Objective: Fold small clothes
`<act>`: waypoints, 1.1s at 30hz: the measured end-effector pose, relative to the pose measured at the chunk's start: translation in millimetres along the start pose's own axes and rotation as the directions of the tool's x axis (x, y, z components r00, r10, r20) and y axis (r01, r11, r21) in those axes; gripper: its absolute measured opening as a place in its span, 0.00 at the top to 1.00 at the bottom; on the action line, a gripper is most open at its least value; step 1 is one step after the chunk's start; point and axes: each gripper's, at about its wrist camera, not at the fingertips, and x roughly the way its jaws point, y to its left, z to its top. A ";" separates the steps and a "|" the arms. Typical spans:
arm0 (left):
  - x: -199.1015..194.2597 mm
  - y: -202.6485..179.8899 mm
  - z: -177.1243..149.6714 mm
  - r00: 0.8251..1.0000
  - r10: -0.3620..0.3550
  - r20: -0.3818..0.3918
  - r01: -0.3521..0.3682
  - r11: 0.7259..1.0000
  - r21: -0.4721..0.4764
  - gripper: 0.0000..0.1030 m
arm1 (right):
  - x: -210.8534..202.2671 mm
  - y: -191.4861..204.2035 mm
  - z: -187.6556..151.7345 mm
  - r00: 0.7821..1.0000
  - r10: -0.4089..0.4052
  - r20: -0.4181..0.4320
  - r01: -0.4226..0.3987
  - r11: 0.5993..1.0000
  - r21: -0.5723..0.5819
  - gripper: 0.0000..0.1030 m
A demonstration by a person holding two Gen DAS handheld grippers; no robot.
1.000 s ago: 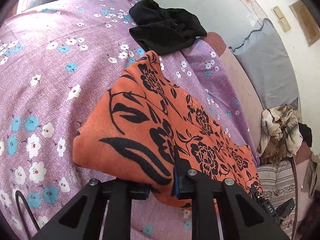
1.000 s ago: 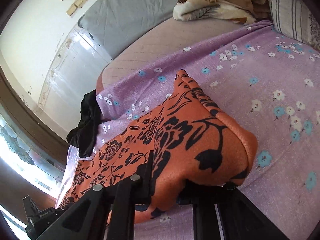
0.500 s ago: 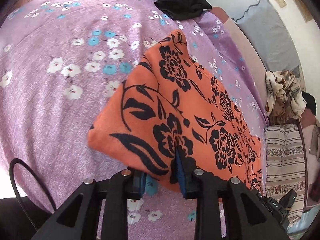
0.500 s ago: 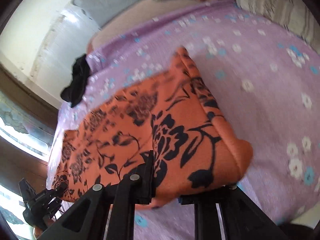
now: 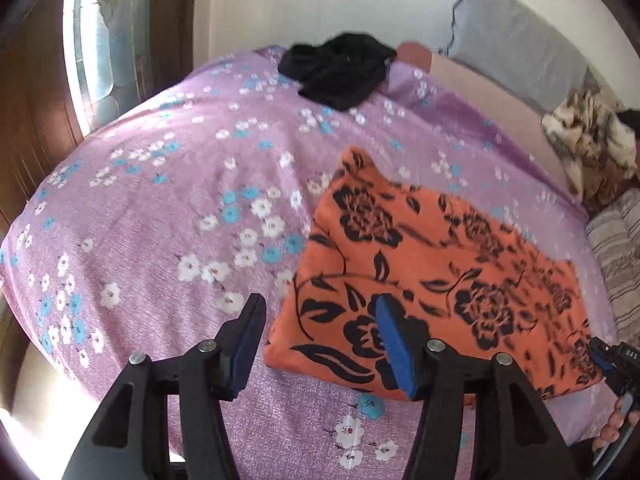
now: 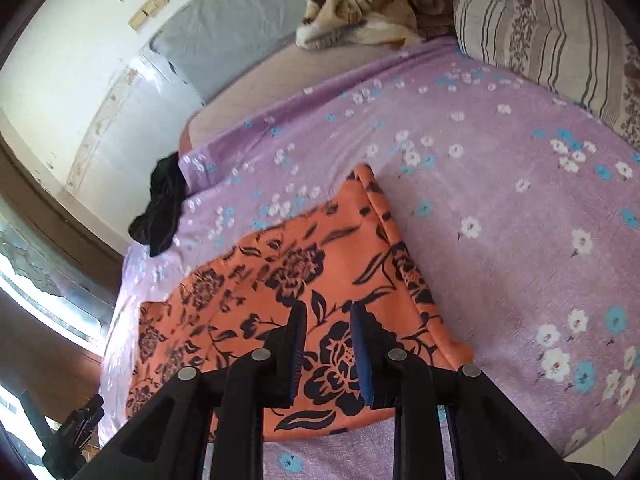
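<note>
Two claws have just been opening over the purple floral bedspread (image 5: 168,240): orange floral garment (image 5: 436,276) lies folded flat beneath them. Left claw (image 5: 320,344) spread wide, right claw (image 6: 328,354) parted slightly, neither pinching. Lift clear without snagging the fold.

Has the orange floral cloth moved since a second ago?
Yes. The orange floral cloth now lies farther from the black garment, nearer the bed's front edge, released by the left gripper.
</note>
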 end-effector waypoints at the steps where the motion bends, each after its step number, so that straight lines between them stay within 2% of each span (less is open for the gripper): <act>1: 24.8 -4.0 -4.3 0.996 0.022 -0.089 -0.020 0.999 0.030 0.38 | 21.2 -4.8 -5.3 0.995 -0.051 -0.082 0.053 0.998 0.018 0.76; 2: 44.0 -2.3 -10.3 0.985 0.054 -0.163 -0.049 0.998 0.037 0.34 | 40.2 -12.9 -8.6 0.984 -0.085 -0.158 0.090 0.996 0.029 0.77; 3: 41.5 1.8 -13.8 0.991 0.038 -0.125 -0.038 0.999 0.003 0.26 | 46.6 -18.4 -9.4 0.983 -0.072 -0.166 0.081 0.996 0.046 0.77; 5: 38.6 6.6 -10.1 0.992 0.016 -0.124 -0.021 0.999 -0.036 0.24 | 38.8 -15.5 -0.3 0.988 -0.054 -0.145 0.063 0.996 0.058 0.75; 7: 44.9 7.8 -9.6 0.992 0.014 -0.125 -0.017 1.000 -0.024 0.14 | 33.5 -6.7 10.5 0.995 -0.035 -0.089 0.036 0.999 0.016 0.76; 8: 46.2 7.7 -9.9 0.993 0.017 -0.118 -0.020 0.999 -0.026 0.12 | 33.4 -2.8 16.0 0.998 -0.031 -0.061 0.031 0.999 0.006 0.76; 12: 55.1 -3.0 -8.6 0.995 0.049 -0.081 -0.047 0.999 0.028 0.00 | 53.0 11.4 43.3 0.996 0.080 -0.037 -0.078 0.996 0.047 0.76; 14: 57.7 -3.0 -7.2 0.997 0.049 -0.056 -0.047 0.999 0.027 0.00 | 70.8 16.5 56.6 0.992 0.123 -0.029 -0.120 0.989 0.087 0.65; 15: 59.4 -2.7 -7.1 0.998 0.048 -0.044 -0.046 0.998 0.030 0.00 | 83.4 14.7 61.1 0.990 0.135 -0.049 -0.129 0.986 0.107 0.36; 16: 60.4 -2.3 -6.9 0.998 0.046 -0.033 -0.045 0.998 0.034 0.00 | 100.8 11.2 62.9 0.986 0.135 -0.098 -0.121 0.983 0.140 0.27; 17: 60.9 -2.1 -6.7 0.999 0.046 -0.019 -0.046 0.998 0.031 0.00 | 117.4 5.5 61.6 0.980 0.131 -0.147 -0.104 0.979 0.176 0.27; 19: 64.9 -3.8 -5.3 0.998 0.055 0.004 -0.055 0.998 0.016 0.00 | 117.9 1.4 60.1 0.983 0.144 -0.114 -0.120 0.974 0.192 0.28; 21: 63.6 -4.0 -6.6 0.998 0.063 0.009 -0.063 0.998 0.009 0.00 | 104.8 8.6 58.0 0.983 0.153 -0.099 -0.137 0.979 0.150 0.28; 23: 61.7 -3.2 -6.6 0.999 0.054 -0.010 -0.054 0.999 0.010 0.00 | 91.5 18.5 49.6 0.975 0.202 -0.095 -0.192 0.976 0.099 0.28; 26: 48.7 1.6 -10.7 0.999 0.049 -0.015 -0.050 0.999 -0.009 0.00 | 69.4 46.1 28.4 0.949 0.299 -0.100 -0.303 0.953 -0.025 0.33; 27: 40.9 4.2 -14.5 0.999 0.054 -0.002 -0.054 0.998 -0.022 0.00 | 60.3 59.3 19.6 0.947 0.310 -0.090 -0.318 0.943 -0.095 0.39; 29: 26.4 6.8 -23.3 0.998 0.057 0.011 -0.056 0.998 -0.029 0.00 | 47.6 86.1 -0.2 0.945 0.319 -0.077 -0.328 0.918 -0.224 0.57; 30: 18.5 7.6 -28.3 0.998 0.054 0.017 -0.053 0.998 -0.031 0.00 | 46.5 97.2 -10.4 0.941 0.325 -0.094 -0.338 0.904 -0.261 0.70; 33: -5.4 5.5 -43.2 0.996 0.050 0.067 -0.050 0.999 -0.010 0.00 | 55.3 117.8 -42.8 0.928 0.321 -0.188 -0.366 0.877 -0.310 0.71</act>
